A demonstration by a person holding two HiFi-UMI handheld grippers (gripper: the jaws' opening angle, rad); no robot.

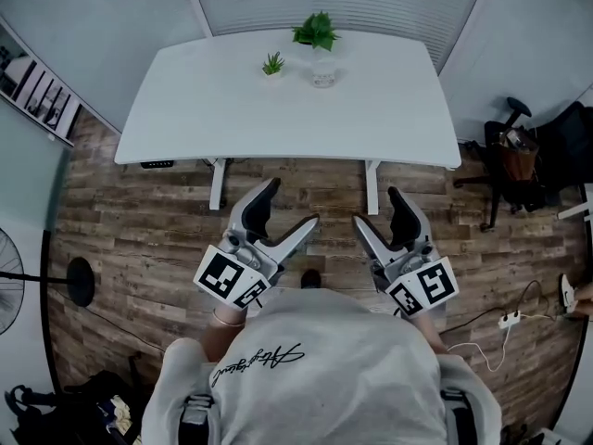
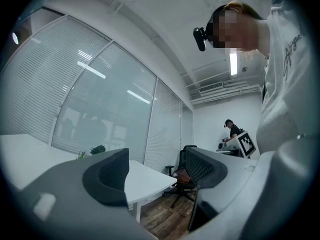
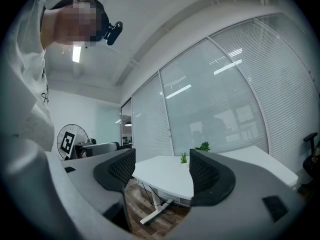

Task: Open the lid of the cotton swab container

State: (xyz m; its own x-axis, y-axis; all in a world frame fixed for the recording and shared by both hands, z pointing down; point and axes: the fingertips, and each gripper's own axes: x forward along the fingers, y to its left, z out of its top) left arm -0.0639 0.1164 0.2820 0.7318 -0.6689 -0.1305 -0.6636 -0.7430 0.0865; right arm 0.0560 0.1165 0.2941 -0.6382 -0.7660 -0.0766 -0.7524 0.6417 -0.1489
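A small clear container (image 1: pixel 322 79) stands at the far middle of the white table (image 1: pixel 213 109), just in front of the larger potted plant (image 1: pixel 316 31). I cannot make out its lid from here. Both grippers hang over the wooden floor, well short of the table's near edge. My left gripper (image 1: pixel 285 216) is open and holds nothing; in its own view the left gripper (image 2: pixel 157 173) has its jaws wide apart. My right gripper (image 1: pixel 382 219) is likewise open and holds nothing, and the right gripper (image 3: pixel 162 173) frames the table (image 3: pixel 167 176) between its jaws.
A smaller plant (image 1: pixel 272 64) stands left of the container. An office chair (image 1: pixel 514 160) with a bag is right of the table, a standing fan (image 1: pixel 7 290) at the left, and a power strip with cables (image 1: pixel 510 321) on the floor. Another person (image 2: pixel 232 130) stands far off.
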